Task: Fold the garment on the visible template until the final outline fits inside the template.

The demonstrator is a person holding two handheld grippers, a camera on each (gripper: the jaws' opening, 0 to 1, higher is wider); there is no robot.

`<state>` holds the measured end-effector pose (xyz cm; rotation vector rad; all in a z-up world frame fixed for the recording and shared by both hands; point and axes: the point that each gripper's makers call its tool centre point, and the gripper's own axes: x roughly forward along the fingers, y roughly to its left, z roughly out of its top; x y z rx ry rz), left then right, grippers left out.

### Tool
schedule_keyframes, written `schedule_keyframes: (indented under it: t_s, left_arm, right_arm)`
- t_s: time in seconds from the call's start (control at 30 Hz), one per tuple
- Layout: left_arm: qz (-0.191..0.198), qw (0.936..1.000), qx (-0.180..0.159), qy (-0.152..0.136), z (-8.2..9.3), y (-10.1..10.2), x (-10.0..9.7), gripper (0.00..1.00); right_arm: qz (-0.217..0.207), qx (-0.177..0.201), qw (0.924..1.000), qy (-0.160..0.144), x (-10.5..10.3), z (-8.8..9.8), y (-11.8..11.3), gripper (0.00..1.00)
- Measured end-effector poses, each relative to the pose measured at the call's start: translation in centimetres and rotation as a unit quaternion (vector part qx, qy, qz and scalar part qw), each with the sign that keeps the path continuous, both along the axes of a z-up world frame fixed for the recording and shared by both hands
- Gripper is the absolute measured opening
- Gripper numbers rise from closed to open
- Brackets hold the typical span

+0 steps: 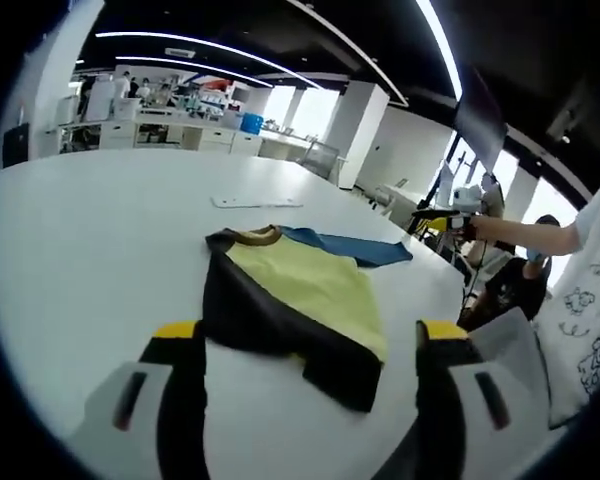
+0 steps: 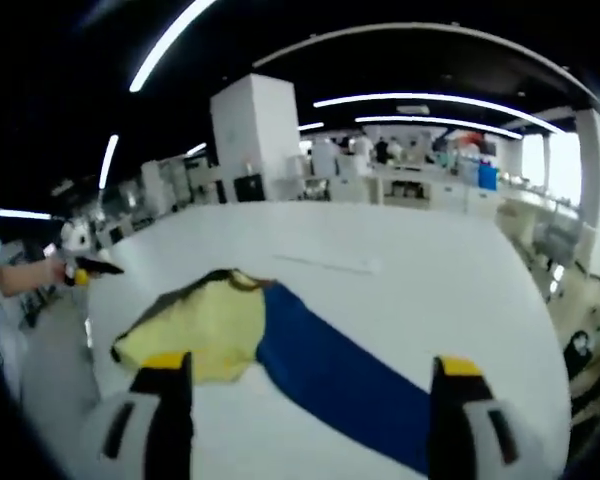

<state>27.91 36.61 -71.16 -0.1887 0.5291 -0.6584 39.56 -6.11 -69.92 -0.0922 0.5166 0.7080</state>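
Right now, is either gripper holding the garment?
No, the garment lies flat on the white table, and both grippers hang open, short of it.

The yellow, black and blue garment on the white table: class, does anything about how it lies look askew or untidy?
Yes. The yellow, black and blue garment lies half-folded on the white table: one blue sleeve stretches out flat, unfolded.

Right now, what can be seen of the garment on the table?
The garment is a soft fabric top in pale yellow, black and blue, with a brownish neck band. It lies flat and partly folded on the white table, black part laid over the yellow in the left gripper view, blue part stretching away from the yellow. Neither tool touches it; both hover open, short of its near edge.
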Motion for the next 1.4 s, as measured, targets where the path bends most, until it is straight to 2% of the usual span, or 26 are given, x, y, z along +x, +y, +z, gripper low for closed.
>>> schedule_keyframes:
  t_s: [0.13,0.37,0.7,0.77,0.83,1.1,1.4]
  left_arm:
    - [-0.011,0.9999,0.006,0.001,-0.6,-0.5,-0.6,0.84]
    - [-0.026,0.9995,0.013,0.007,-1.8,-1.6,-1.7,0.80]
    - [-0.037,0.9990,0.015,0.020,-4.4,-4.2,-3.3,0.74]
    - [-0.041,0.9984,0.029,0.024,-5.0,-4.4,-3.5,0.72]
    - [-0.039,0.9984,0.030,0.026,-4.9,-4.9,-3.8,0.71]
    - [-0.038,0.9968,0.046,0.052,-7.2,-6.4,-5.0,0.64]
    - [-0.026,0.9913,0.097,0.085,-10.2,-6.4,-6.1,0.53]
  right_arm:
    - [0.029,0.003,0.9995,-0.006,-1.8,0.5,2.2,0.99]
    - [0.045,0.006,0.9989,-0.009,-2.7,0.7,3.4,0.99]
    - [0.039,0.017,0.9991,-0.008,-3.2,0.7,3.4,0.99]
    - [0.037,0.017,0.9992,-0.005,-3.2,0.5,3.2,0.99]
    - [0.036,0.020,0.9992,-0.004,-3.4,0.5,3.2,0.99]
    - [0.033,0.023,0.9992,0.002,-3.6,0.1,3.3,0.99]
    - [0.036,0.022,0.9991,0.010,-3.7,-0.6,3.3,0.97]
